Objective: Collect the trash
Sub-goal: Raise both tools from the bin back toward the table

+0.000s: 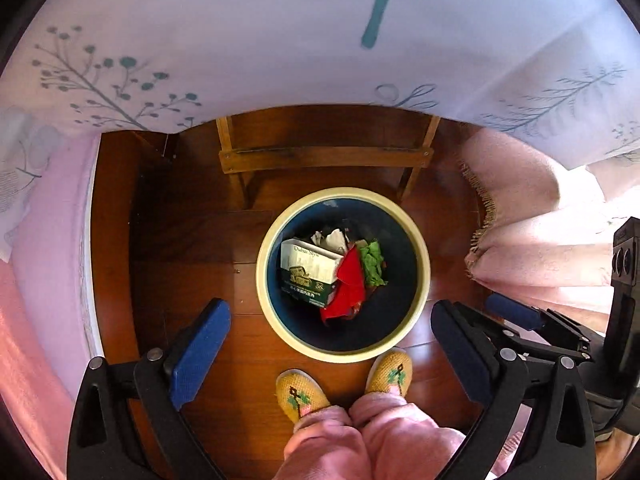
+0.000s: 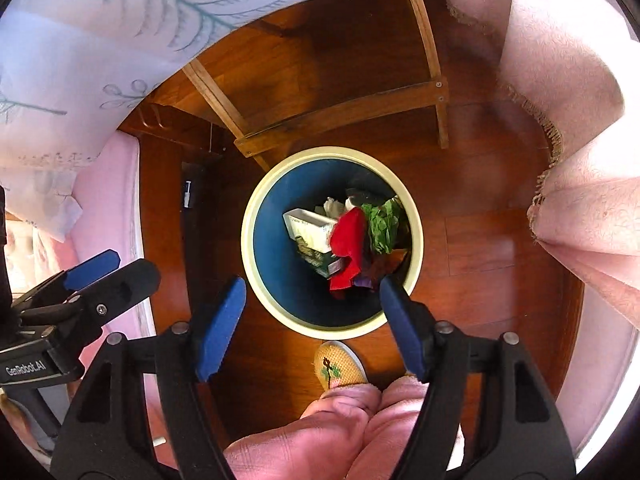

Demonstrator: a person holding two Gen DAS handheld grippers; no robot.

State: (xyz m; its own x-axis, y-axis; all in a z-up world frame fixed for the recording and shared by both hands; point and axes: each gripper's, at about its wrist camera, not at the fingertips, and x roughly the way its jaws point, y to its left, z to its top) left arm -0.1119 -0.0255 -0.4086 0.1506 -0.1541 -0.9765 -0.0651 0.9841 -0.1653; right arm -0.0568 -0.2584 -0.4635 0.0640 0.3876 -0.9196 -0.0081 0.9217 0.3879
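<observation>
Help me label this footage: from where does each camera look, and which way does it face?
Left wrist: rides the left tongs, aimed steeply down at the trash bin on the wooden floor; shows its own open tongs, the right tongs at the right edge, slippers and pink trouser legs.
Right wrist: rides the right tongs, aimed down at the bin; shows its open tongs, the left tongs at left, one slipper.
Shared: bin, box, red scrap, green scrap, chair legs.
</observation>
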